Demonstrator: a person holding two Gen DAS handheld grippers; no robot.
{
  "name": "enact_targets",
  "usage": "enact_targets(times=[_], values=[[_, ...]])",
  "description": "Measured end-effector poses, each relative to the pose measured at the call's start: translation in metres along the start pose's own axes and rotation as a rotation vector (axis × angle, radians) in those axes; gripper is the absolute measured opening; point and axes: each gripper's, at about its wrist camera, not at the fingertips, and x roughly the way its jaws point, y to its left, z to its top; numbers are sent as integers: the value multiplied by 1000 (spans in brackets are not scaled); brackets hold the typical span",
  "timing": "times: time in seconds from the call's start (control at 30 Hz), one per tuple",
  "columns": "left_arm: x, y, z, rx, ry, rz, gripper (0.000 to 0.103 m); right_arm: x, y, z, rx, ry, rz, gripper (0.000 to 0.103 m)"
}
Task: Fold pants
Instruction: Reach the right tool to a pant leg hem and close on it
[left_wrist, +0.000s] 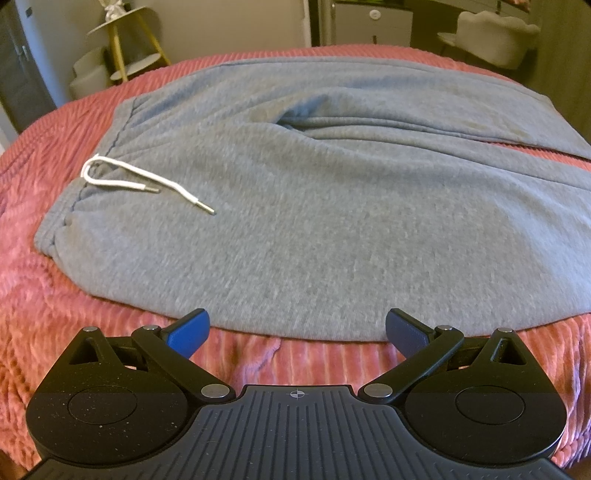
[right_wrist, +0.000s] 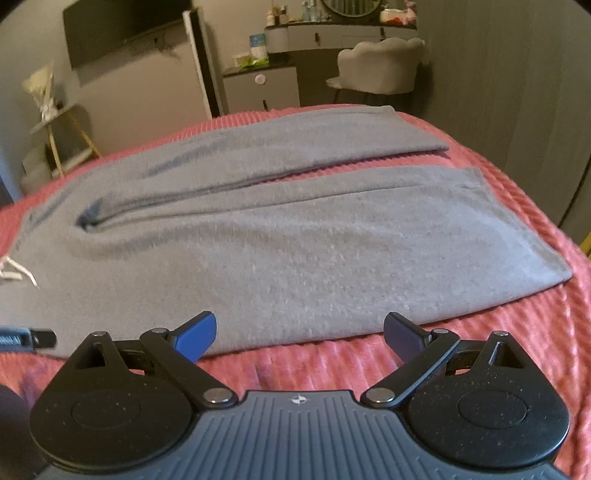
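Grey fleece sweatpants (left_wrist: 314, 206) lie flat on the ribbed pink bedspread (left_wrist: 55, 295), waistband left, legs right. Left gripper (left_wrist: 297, 328) and right gripper (right_wrist: 300, 332), jaws spread and empty, hover at the near hem, apparently ready to lift it.

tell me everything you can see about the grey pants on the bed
The grey pants look like soft fleece joggers, lying flat and unfolded on the pink ribbed bedspread. The gathered waistband is at the left, with a white drawstring loose on the fabric. Both legs run rightward, side by side, a narrow strip of bedspread showing between them near the hems. Both grippers hover open at the near edge, neither gripping it.
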Motion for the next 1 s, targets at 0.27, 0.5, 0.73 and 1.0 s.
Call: enact_targets(times=[0.27,0.5,0.73,1.0], values=[[11,-1,2,3,18,-2,103,16,-20,4,146,86,91,97],[25,3,7,-13,57,-12,103,31,-26,15,166,129,46,97],[27,8,48,-65,-8,21,103,83,-55,42,309,317,161,96],[62,26,113,-263,-161,115,103,164,-21,195,304,72,134,97]])
